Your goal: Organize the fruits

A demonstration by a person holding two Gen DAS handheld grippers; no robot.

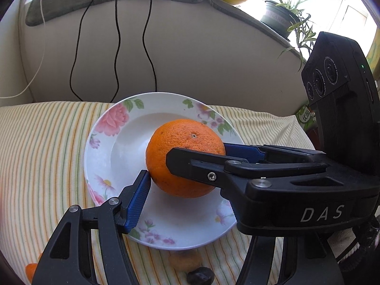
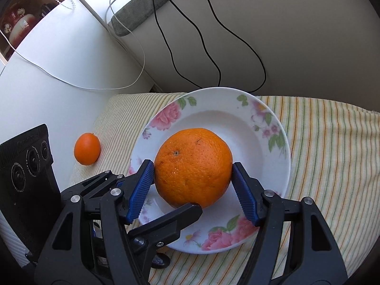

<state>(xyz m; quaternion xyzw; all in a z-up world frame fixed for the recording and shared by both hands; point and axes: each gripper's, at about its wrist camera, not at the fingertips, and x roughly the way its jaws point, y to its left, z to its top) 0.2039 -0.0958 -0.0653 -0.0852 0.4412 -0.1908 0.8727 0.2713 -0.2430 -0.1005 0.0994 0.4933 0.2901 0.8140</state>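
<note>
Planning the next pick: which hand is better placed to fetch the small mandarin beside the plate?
Left. The mandarin lies on the cloth on the left gripper's side of the plate, while the right gripper straddles the big orange, pads against both sides.

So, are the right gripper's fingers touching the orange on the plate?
Touching. Right wrist view: both blue fingers of the right gripper sit flush against opposite sides of the orange, no gap visible.

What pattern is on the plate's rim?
Pink flowers with green leaves on white plate, clearest in the right wrist view.
</note>
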